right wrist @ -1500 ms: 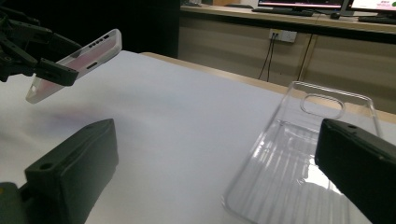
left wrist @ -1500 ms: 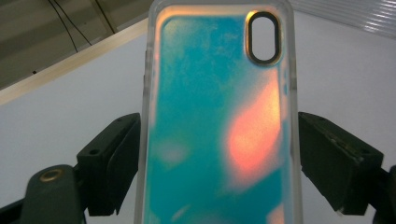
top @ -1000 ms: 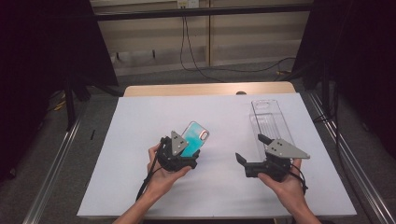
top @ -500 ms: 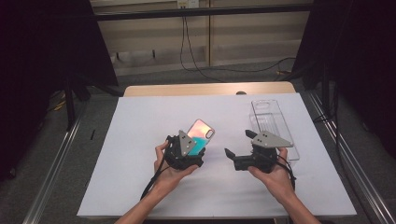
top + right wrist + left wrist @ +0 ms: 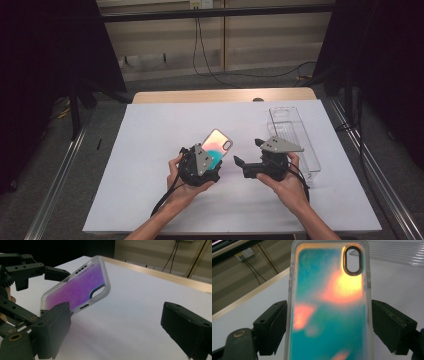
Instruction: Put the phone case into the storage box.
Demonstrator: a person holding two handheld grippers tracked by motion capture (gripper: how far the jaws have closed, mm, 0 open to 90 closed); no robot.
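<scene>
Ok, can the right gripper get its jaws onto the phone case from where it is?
Probably yes. The right gripper points its spread, empty jaws, which have just been closing a little, at the phone case, held up off the table by the left gripper; only bare mat lies between.

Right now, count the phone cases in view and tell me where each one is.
1. The phone case is held up off the white table in the left gripper, tilted, with the right gripper beside it. None appears hidden.
</scene>
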